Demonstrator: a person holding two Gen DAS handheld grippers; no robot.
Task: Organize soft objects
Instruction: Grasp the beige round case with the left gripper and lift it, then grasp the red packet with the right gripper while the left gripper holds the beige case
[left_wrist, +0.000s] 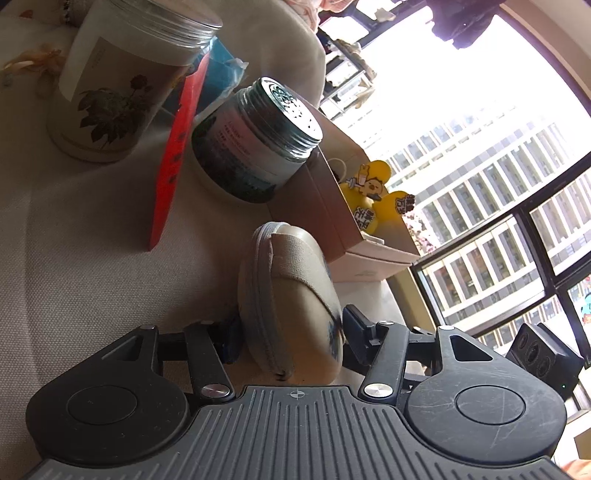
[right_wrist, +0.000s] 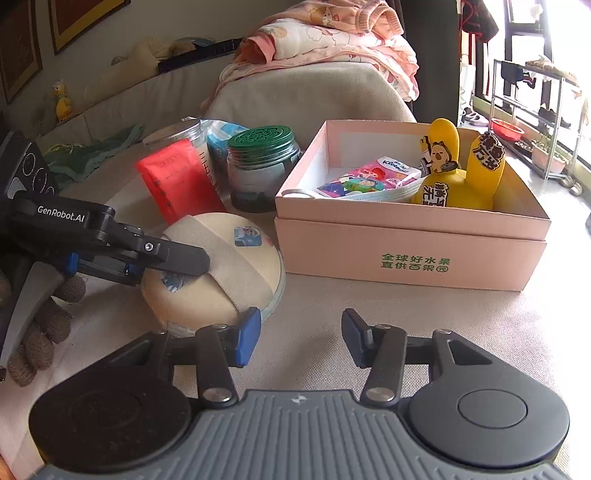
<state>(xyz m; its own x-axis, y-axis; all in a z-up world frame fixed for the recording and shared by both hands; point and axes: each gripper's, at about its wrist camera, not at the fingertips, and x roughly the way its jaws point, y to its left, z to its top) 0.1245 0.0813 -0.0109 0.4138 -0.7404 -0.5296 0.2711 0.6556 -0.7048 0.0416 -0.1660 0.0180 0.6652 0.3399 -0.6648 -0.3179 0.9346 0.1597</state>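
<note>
Left tongs (left_wrist: 291, 332) pinched the round cream puff (right_wrist: 218, 273), still on the cloth-covered surface (right_wrist: 369, 314) beside the pink box (right_wrist: 406, 254). Box already held a tissue pack (right_wrist: 369, 177) and yellow plush (right_wrist: 458, 173). Right tongs (right_wrist: 301, 339) were spread, empty. Judged partway done; puff not yet boxed.

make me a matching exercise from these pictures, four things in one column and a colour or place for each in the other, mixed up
Things:
1. round puff
2. yellow toy
3. packet
4. perforated jar lid

Colour or place:
a. green
b. inside the pink box
c. red
d. between the fingers of the left hand-held gripper

Pairs: 1-d, 2-b, 3-c, 4-a
</note>
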